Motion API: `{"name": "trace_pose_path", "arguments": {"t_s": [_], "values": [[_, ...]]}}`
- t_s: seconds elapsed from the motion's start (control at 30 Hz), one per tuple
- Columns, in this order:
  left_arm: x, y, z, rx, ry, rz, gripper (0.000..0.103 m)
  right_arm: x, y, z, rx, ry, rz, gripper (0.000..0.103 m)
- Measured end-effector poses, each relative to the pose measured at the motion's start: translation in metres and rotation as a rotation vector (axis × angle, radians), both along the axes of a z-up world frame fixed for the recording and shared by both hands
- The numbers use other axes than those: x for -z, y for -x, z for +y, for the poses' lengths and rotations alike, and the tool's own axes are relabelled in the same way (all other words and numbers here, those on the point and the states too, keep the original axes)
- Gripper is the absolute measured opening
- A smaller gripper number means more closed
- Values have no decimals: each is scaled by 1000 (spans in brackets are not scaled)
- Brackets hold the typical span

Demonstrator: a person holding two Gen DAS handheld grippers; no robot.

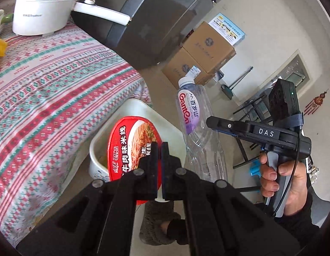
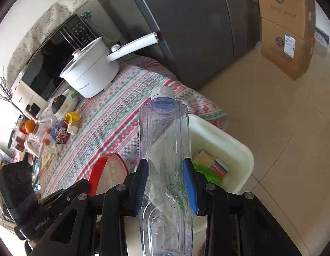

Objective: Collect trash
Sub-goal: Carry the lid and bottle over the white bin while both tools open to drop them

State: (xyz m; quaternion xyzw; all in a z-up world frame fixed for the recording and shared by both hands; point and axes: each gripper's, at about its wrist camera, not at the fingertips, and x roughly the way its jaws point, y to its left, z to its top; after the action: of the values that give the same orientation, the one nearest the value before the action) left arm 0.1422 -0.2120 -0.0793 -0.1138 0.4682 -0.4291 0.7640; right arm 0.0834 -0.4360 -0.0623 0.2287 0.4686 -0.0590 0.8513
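A table covered by a woven cloth with red, teal and white patterned stripes [image 2: 113,115] carries a white electric cooking pot with a long white handle [image 2: 90,74] near its far end. Farther along lie a crumpled yellow wrapper [image 2: 73,116], a small blue carton with a cartoon face [image 2: 62,135] and an orange fruit [image 2: 29,125]. Beside the table, a cream plastic bin [image 2: 235,147] stands on the beige tiled floor [image 2: 282,117], where two stacked brown cardboard boxes [image 2: 286,32] also rest.

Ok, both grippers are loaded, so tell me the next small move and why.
Probably lower both loads over the white bin and let go. The right gripper is clamped on an empty water bottle above the bin's rim, and the left gripper pinches a red noodle-cup lid over the same bin, which already holds wrappers.
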Motion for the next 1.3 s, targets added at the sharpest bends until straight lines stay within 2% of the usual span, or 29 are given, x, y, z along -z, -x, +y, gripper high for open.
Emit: {"name": "trace_pose_path", "arguments": {"t_s": [0.17,0.27,0.37,0.4,0.43,0.47,0.5,0.53,0.67,0.73,0.87,1.03,1.3], "values": [[17,0,-24,37,-19,-4,3,15,9,-28,46,8,41,35],[23,-6,-33,45,-37,-39,3,20,10,-34,47,11,57,35],[31,-14,-33,28,-71,-38,5,22,8,-33,32,6,65,35],[33,-16,-31,8,-99,-39,17,21,8,-33,27,5,64,35],[33,-17,-28,-6,-122,-40,38,19,8,-32,20,6,61,35],[33,-17,-23,-25,-145,-46,49,19,7,-30,13,8,58,35],[31,-17,-18,-49,-171,-61,66,18,6,-29,6,10,57,35],[27,-17,-13,-73,-196,-80,74,18,5,-27,-1,12,59,35],[18,-19,10,-143,-336,-125,86,25,-1,-19,-25,24,96,35],[17,-18,22,-173,-409,-143,102,31,-5,-15,-35,25,120,35],[16,-14,48,-200,-465,-147,102,41,-14,-7,-44,2,158,35],[8,-4,76,-239,-473,-180,102,50,-25,6,-50,13,195,35],[-1,-3,107,-300,-467,-163,102,61,-46,25,-59,25,229,39]]}}
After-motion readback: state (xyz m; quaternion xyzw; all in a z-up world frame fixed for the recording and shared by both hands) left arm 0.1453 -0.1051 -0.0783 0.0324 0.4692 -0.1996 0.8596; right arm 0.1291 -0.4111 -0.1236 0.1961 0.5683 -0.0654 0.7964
